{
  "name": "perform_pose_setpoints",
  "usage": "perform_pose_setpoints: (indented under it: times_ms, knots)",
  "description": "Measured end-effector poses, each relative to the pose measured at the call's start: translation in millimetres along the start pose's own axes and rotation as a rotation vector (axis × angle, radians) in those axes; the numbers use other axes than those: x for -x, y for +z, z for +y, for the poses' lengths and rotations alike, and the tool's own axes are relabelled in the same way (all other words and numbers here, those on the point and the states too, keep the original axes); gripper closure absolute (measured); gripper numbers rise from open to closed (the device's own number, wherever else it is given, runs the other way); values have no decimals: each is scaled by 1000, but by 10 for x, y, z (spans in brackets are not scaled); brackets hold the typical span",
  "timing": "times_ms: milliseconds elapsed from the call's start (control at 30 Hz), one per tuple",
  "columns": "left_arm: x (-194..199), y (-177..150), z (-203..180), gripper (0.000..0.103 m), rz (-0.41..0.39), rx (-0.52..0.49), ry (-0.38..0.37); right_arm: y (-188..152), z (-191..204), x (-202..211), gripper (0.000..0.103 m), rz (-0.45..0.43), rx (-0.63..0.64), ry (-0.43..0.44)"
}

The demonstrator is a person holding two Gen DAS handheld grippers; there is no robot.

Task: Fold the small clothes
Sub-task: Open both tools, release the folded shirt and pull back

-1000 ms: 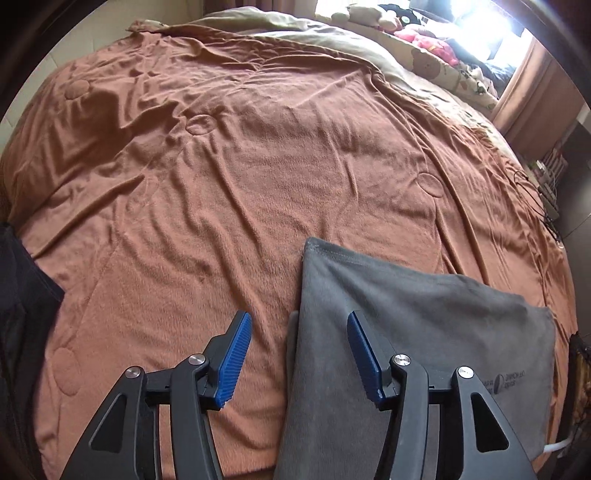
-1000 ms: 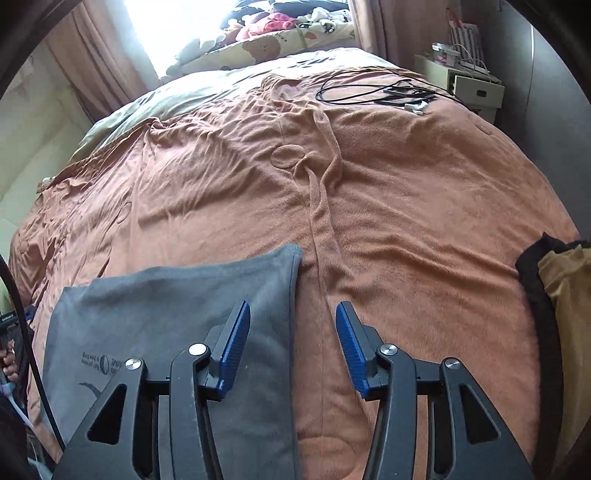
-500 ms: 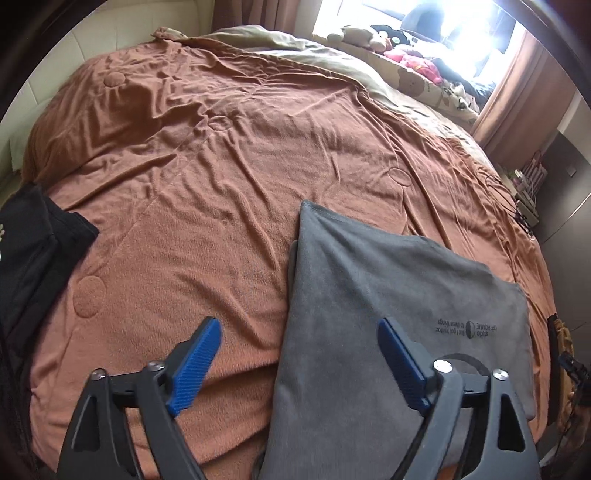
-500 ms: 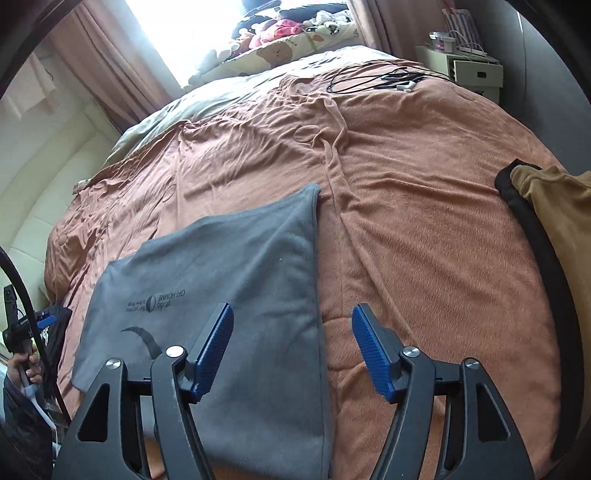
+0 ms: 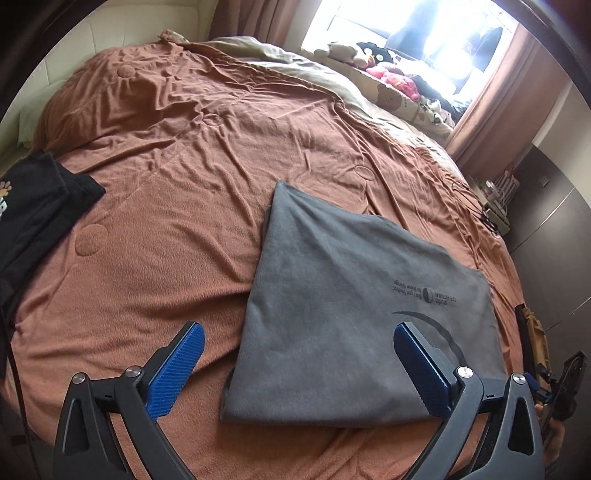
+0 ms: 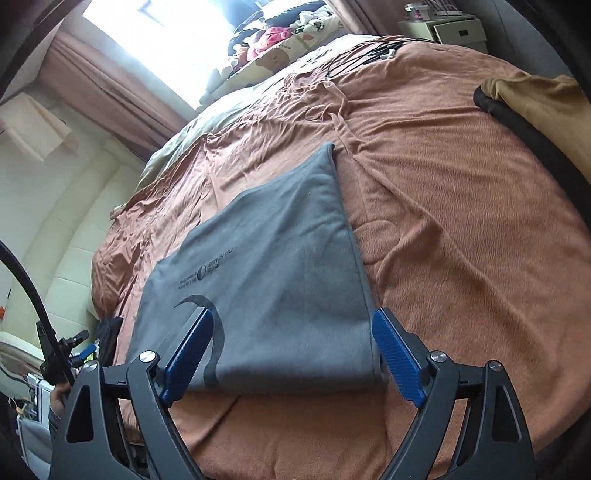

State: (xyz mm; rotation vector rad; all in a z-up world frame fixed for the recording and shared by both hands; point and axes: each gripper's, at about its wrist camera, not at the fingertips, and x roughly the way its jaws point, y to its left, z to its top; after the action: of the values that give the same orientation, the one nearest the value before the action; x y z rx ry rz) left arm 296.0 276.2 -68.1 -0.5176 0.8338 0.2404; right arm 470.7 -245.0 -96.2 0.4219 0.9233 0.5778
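A grey garment [image 5: 343, 310] with a small dark print lies folded flat as a rectangle on the brown bedspread [image 5: 177, 155]; it also shows in the right wrist view [image 6: 266, 266]. My left gripper [image 5: 295, 369] is open and empty, held above the garment's near left edge. My right gripper [image 6: 291, 358] is open and empty, held above the garment's near right corner. Neither gripper touches the cloth.
A black garment [image 5: 33, 218] lies at the bed's left edge. A tan and black garment [image 6: 539, 107] lies at the right edge. Cables [image 6: 365, 55] lie at the far side. Pillows and soft toys [image 5: 399, 85] sit by the window. A nightstand [image 6: 447, 29] stands beyond the bed.
Both grippers have opened wider and pulled back and up from the grey garment, so more of the bed and the folded garment shows.
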Motion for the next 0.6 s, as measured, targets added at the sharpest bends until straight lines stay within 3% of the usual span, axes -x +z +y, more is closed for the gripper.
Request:
perform_pose_setpoints:
  times_ms: [467, 600]
  knots:
    - [150, -591, 127, 1, -13, 99, -68, -627, 10, 150, 13, -32, -83, 73]
    - [133, -714, 194, 10, -9, 145, -83, -761, -77, 75, 13, 2, -139, 97]
